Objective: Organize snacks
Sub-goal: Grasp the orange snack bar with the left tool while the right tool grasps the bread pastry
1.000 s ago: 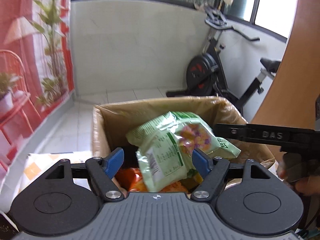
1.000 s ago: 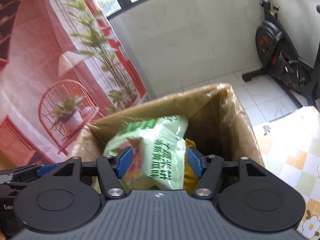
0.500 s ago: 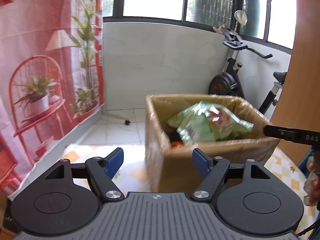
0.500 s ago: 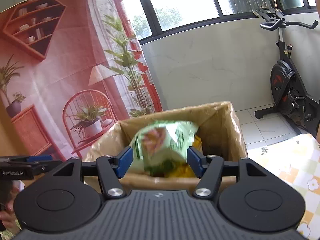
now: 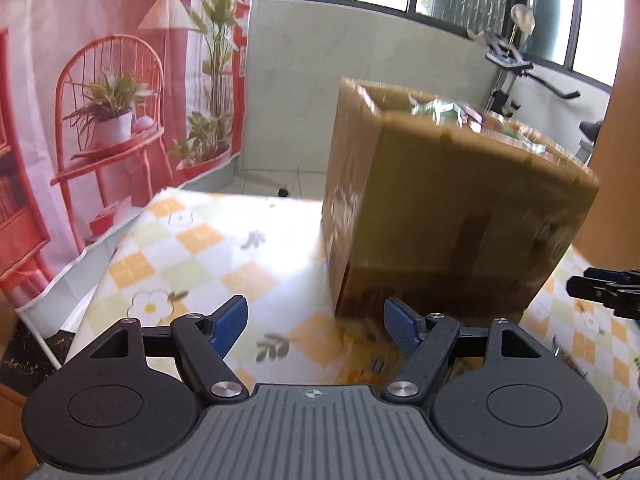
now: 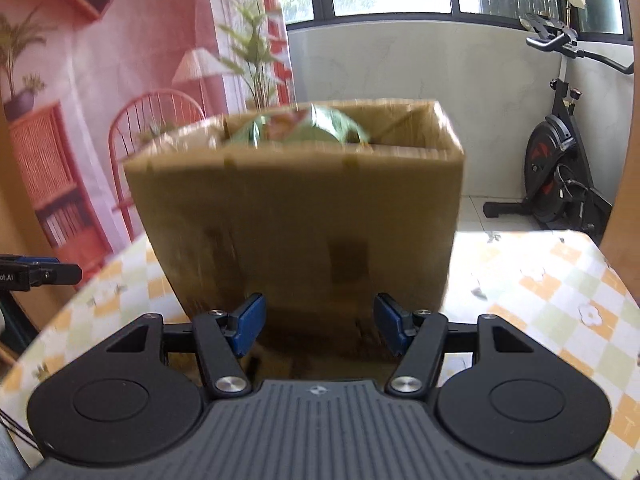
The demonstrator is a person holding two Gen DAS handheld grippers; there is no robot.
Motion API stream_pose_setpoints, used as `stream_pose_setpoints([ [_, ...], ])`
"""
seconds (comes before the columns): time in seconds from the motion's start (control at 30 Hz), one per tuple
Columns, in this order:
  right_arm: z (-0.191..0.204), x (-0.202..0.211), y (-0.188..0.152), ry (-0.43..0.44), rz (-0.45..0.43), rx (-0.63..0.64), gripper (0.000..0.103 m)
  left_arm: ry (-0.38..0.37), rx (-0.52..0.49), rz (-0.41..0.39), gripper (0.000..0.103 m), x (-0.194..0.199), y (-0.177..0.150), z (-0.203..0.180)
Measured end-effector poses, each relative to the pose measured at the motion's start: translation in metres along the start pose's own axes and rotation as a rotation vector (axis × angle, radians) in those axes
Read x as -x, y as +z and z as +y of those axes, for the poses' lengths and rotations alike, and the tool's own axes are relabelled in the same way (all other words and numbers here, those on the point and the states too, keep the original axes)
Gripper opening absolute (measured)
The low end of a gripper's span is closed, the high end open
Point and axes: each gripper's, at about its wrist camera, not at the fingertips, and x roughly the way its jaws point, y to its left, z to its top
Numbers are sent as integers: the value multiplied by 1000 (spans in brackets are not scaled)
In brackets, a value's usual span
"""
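A tall brown cardboard box (image 5: 452, 208) (image 6: 304, 216) stands on a table with a yellow and green checked cloth (image 5: 192, 248) (image 6: 552, 280). A green snack bag (image 6: 304, 126) (image 5: 440, 110) pokes above its rim. My left gripper (image 5: 316, 326) is open and empty, low over the cloth in front of the box's near left corner. My right gripper (image 6: 318, 322) is open and empty too, facing the box's front wall near its base. Each gripper's tip shows at the edge of the other's view, as the right one (image 5: 604, 286) and the left one (image 6: 40, 272).
A red printed backdrop (image 5: 100, 100) hangs to the left. An exercise bike (image 6: 560, 168) stands on the tiled floor at the back right. A wooden panel (image 5: 616, 160) rises at the right edge. The table's left edge (image 5: 100, 280) drops off beside the left gripper.
Both grippers have drawn back and sunk from above the box's opening to its front. The green bag, earlier between their fingers, stays in the box. The box's outer walls now fill both views.
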Motion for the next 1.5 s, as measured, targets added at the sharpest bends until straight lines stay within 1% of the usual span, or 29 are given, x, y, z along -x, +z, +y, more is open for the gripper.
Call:
stream_pose_setpoints([
  [0.07, -3, -1, -12, 1, 30, -7, 64, 9, -6, 5, 77, -3, -7, 1],
  [0.1, -5, -2, -17, 0, 47, -9, 67, 8, -3, 12, 77, -5, -9, 1],
  [0.13, -6, -3, -22, -6, 63, -10, 74, 5, 3, 18, 77, -6, -12, 1],
  [0.2, -9, -4, -31, -24, 92, -3, 79, 4, 12, 25, 77, -8, -16, 2],
  [0.33, -10, -10, -53, -59, 164, 40, 80, 9, 14, 49, 77, -13, -25, 0],
  [0.43, -7, -16, -69, -63, 218, 79, 81, 9, 12, 63, 77, -16, -29, 0],
  [0.47, -6, -18, -75, -60, 229, 90, 83, 11, 10, 68, 77, -16, -32, -1],
  [0.5, -5, -17, -81, -49, 227, 91, 86, 12, 8, 74, 77, -18, -32, 0],
  [0.6, -1, -19, -90, -35, 244, 82, 86, 15, 8, 92, 77, -17, -40, -6],
  [0.77, 2, -17, -98, -43, 251, 92, 86, 14, -11, 119, 77, -21, -49, -10],
  [0.87, 2, -16, -100, -51, 260, 94, 86, 10, -35, 139, 77, -26, -52, -13],
  [0.97, -2, -17, -105, -56, 273, 72, 87, 21, -75, 142, 77, -30, -54, -16],
  [1.07, -2, -14, -107, -53, 257, 56, 83, 5, -100, 167, 77, -37, -54, -16],
  [1.17, -1, -12, -108, -50, 250, 70, 78, 7, -153, 194, 76, -45, -55, -21],
  [1.23, 0, -13, -108, -48, 246, 73, 77, -3, -172, 204, 75, -49, -56, -24],
  [1.3, 0, -12, -108, -47, 243, 73, 77, -16, -178, 214, 70, -53, -55, -25],
  [1.43, 0, -12, -109, -45, 238, 67, 77, -23, -175, 222, 69, -60, -53, -26],
  [1.5, 0, -12, -109, -44, 235, 66, 77, -26, -178, 226, 66, -63, -53, -28],
])
